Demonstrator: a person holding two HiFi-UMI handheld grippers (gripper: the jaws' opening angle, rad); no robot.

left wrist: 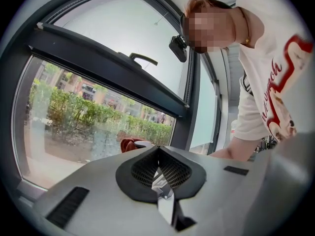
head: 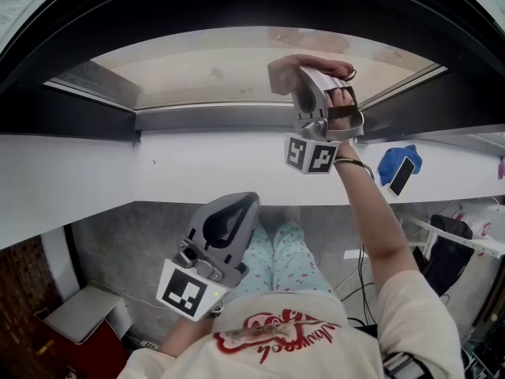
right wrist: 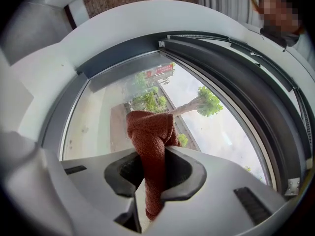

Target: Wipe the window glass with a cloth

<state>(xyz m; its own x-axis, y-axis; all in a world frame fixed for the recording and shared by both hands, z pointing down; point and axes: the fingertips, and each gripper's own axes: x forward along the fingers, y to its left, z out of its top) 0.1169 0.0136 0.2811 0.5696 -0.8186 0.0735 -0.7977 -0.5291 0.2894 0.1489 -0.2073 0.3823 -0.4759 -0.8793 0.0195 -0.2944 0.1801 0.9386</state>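
Rust-red knitted cloth (right wrist: 150,146), bunched and pinched between the jaws of the right gripper (right wrist: 153,173), one end hanging below the pads, the other folded over above them. Raised at arm's length to the lower pane of the window glass (right wrist: 98,112), low and near the bottom rail; from the head view, cloth (head: 278,73) right at the pane (head: 205,61), firm contact not certain. Jaws narrowed onto the fabric, black pads gripping it on both sides.

Lower down and nearer the body, the left gripper (head: 237,208), pointed up towards the white sill (head: 95,172); in its own view (left wrist: 158,167), jaws drawn together with nothing held. Seen past it, the cloth (left wrist: 129,144) against the pane.

Around the glass, a dark window frame (left wrist: 108,68) with a black handle (left wrist: 142,58) on the upper sash. Outside, a green hedge (left wrist: 74,112) and a tree (right wrist: 209,102). To the right on the sill, a blue item (head: 402,160) with a dark flat object leaning on it. Below, the person's patterned trousers (head: 284,259) and a white shirt with red print.
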